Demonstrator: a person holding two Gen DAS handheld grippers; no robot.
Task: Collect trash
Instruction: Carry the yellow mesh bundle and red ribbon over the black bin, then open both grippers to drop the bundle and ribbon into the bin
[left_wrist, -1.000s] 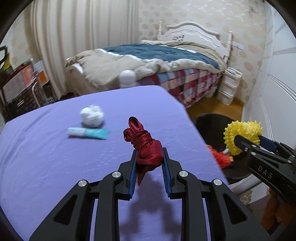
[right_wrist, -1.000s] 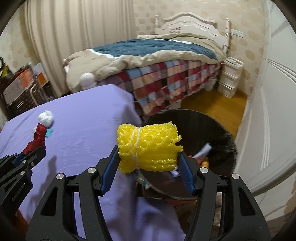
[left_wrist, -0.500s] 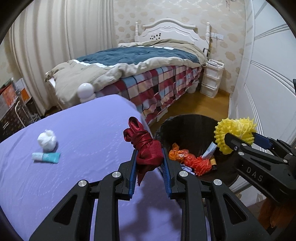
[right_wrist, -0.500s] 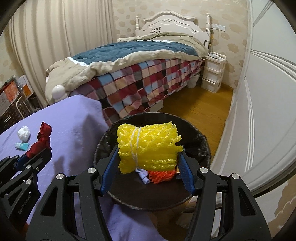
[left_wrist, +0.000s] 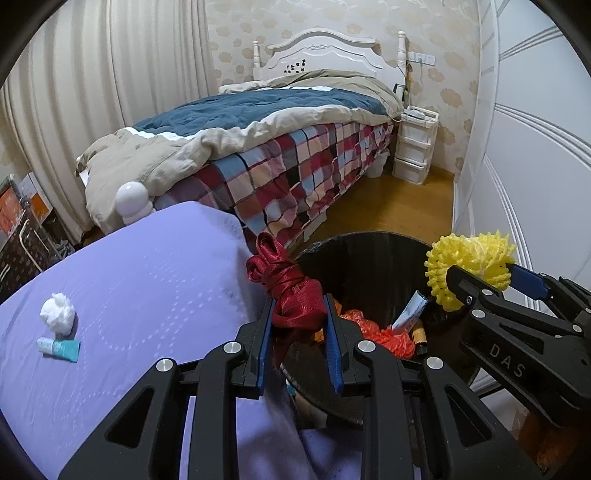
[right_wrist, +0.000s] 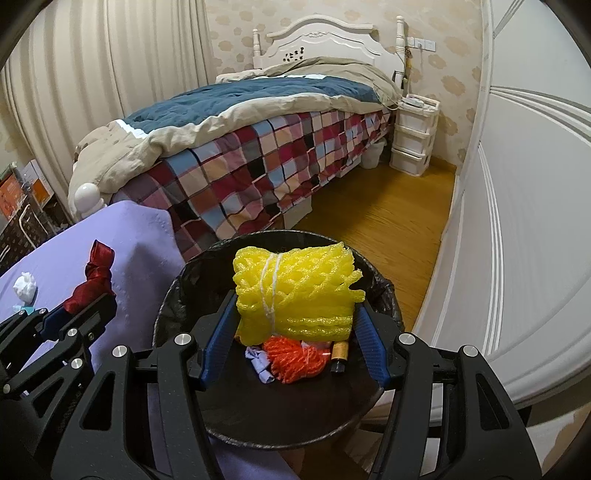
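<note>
My left gripper (left_wrist: 298, 317) is shut on a knotted dark red ribbon (left_wrist: 288, 286), held at the left rim of the black-lined trash bin (left_wrist: 369, 251). My right gripper (right_wrist: 293, 317) is shut on a yellow foam net roll (right_wrist: 295, 291), hanging over the bin's opening (right_wrist: 173, 295). The same roll (left_wrist: 469, 267) and right gripper (left_wrist: 495, 284) show at the right of the left wrist view. The ribbon (right_wrist: 94, 277) shows at the left of the right wrist view. Inside the bin lie orange netting (right_wrist: 295, 360), a small tube (left_wrist: 410, 314) and other scraps. On the purple table (left_wrist: 129, 288) rest a white paper ball (left_wrist: 57, 314) and a teal tube (left_wrist: 59, 347).
A bed (left_wrist: 258, 140) with a plaid cover stands just behind the table and bin. White wardrobe doors (right_wrist: 517, 221) close off the right side. A white drawer unit (left_wrist: 415, 147) sits by the headboard. Wooden floor (right_wrist: 388, 221) runs between bed and wardrobe.
Both grippers have swung right, off the purple table toward the bin. The yellow roll now hangs over the bin's opening and the red ribbon is at its left rim.
</note>
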